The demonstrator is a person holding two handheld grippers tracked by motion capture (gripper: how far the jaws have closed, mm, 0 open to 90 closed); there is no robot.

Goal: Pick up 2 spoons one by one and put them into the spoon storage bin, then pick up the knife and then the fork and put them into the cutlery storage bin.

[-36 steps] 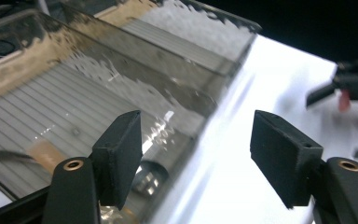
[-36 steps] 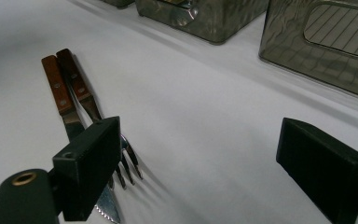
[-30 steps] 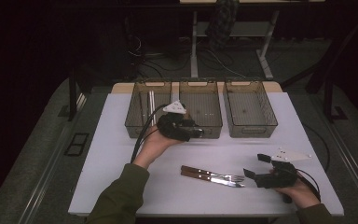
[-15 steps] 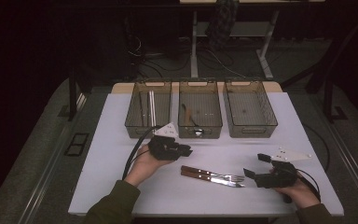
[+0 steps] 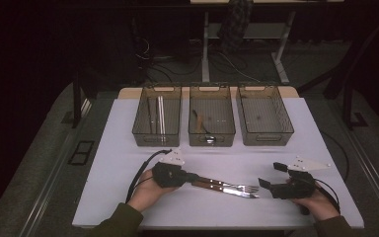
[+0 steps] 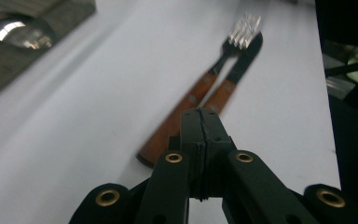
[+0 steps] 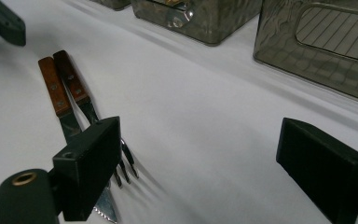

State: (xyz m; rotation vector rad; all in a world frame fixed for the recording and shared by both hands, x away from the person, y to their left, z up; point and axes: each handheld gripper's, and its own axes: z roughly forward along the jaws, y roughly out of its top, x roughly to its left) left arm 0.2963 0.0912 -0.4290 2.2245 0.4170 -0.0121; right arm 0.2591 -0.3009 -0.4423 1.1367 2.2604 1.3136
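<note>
In the left gripper view the near ends of the two wooden handles disappear behind the closed jaws, so whether the tips touch the wood or only hang over it cannot be told. The right gripper view has its left jaw covering the middle of the knife (image 7: 105, 208), whose serrated tip pokes out below it. What lies in the middle bin (image 5: 211, 122) is hard to make out: a brownish handle and something shiny at its near wall.

On the white table (image 5: 113, 163) the fork (image 5: 234, 187) and the knife lie side by side, touching, handles towards 9 o'clock and tines towards 3 o'clock, at about 6 o'clock of the middle bin. Three wire-mesh bins stand in a row at 12 o'clock of the cutlery: the left bin (image 5: 157, 122) holds long metal pieces, and the right bin (image 5: 265, 117) shows bare mesh.

The left gripper (image 5: 193, 177) lies low over the table in the person's left hand (image 5: 148, 190), pointing to 3 o'clock at the handle ends; its jaws have just been closing and now meet, with nothing seen between them. The right gripper (image 5: 269, 175) rests in the right hand (image 5: 318, 202) at 3 o'clock of the fork tines, pointing to 9 o'clock, jaws wide apart and nothing between them, the tines just beside its left jaw
</note>
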